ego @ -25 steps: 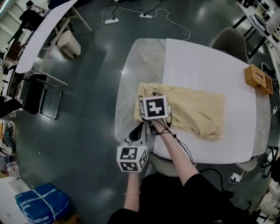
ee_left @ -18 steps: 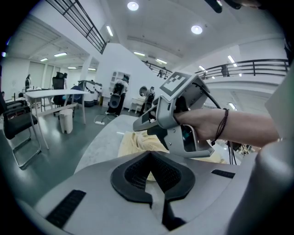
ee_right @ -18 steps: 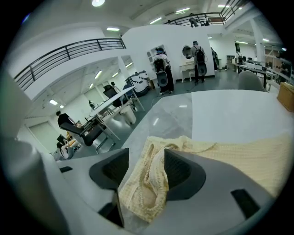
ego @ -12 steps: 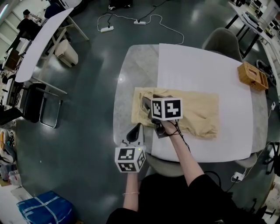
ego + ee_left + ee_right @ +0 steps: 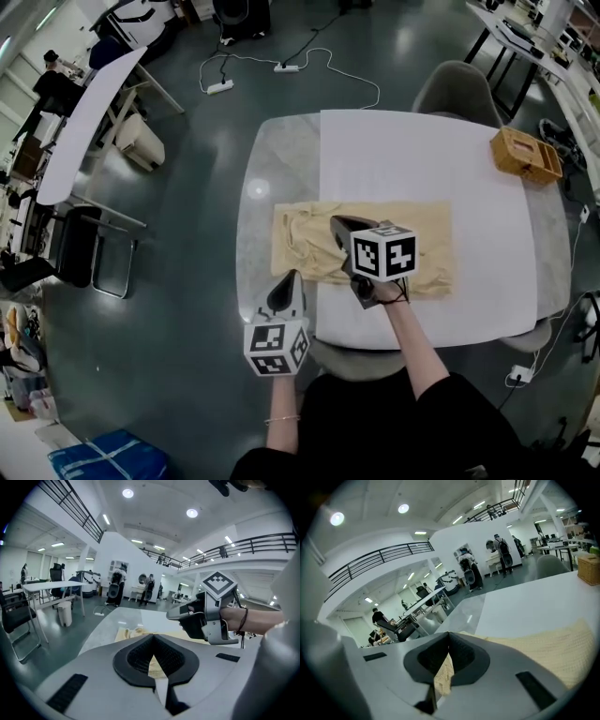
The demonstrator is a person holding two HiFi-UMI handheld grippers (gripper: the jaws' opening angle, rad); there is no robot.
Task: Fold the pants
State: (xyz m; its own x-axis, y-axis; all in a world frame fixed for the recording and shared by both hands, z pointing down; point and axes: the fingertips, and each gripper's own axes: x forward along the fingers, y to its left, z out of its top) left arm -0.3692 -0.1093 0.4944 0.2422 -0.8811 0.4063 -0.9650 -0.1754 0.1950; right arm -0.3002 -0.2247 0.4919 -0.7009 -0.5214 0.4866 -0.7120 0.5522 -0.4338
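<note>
1. The pants point(image 5: 417, 246) lie flat across the near half of the desk point(image 5: 281, 164). Their bunched left end is on bare grey top, and the rest is on the white sheet point(image 5: 422, 155).
2. The right gripper point(image 5: 337, 225) is over the pants' left part. Its jaws have just closed and pinch tan cloth.
3. The left gripper point(image 5: 289, 279) hangs at the desk's near left corner, jaws together and holding nothing.
4. The pants' long near edge runs close to the desk's near edge.
5. The far half of the sheet is open, apart from a box point(image 5: 525, 155) at the far right corner.
</note>
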